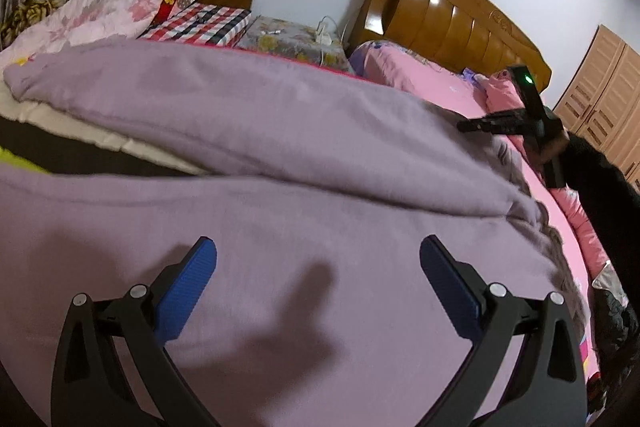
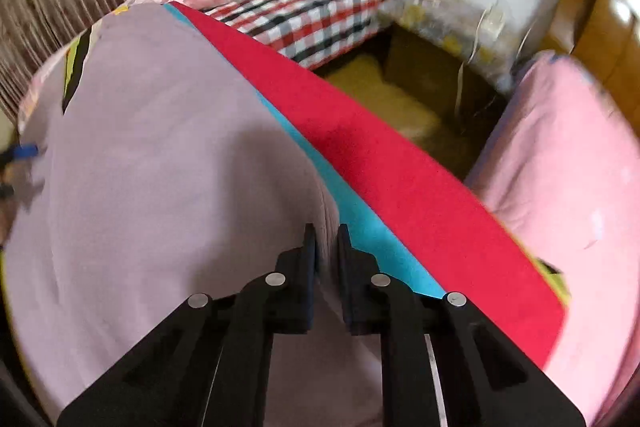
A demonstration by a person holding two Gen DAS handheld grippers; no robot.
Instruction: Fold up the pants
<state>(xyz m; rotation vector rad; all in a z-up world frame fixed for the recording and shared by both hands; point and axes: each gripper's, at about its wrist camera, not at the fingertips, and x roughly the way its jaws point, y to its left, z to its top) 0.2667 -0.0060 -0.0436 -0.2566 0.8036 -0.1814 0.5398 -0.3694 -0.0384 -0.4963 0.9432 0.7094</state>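
Left wrist view: left tool (image 1: 318,267) spread wide, hovering over the lilac pants (image 1: 280,155), nothing between its blue pads (image 1: 188,291). Pants lie spread over a red-and-blue mat (image 2: 400,163) on the bed, covering most of it; one layer seems already lapped over another, with a soft ridge running toward the right edge. Right tool (image 1: 500,125) shows in this view at the far right side of the pants, held by a dark sleeve (image 1: 600,179).

Right wrist view: right tool (image 2: 327,243) pressed nearly together, pinching a ridge of pants fabric (image 2: 160,147) right at the garment's edge, beside the blue strip of the mat. Cloth bunches up between the pads, so the grip looks real.

Handling, my read: light, limp, fleecy knit, no stiffness, so it will sag and drag if lifted from one point. Not slippery, not fragile. Best hold is at hems or waistband, both corners of one end at once, pinching all layers. Left tool likely needs the matching edge on its own side before any lift. Risk: grabbing only the top layer.
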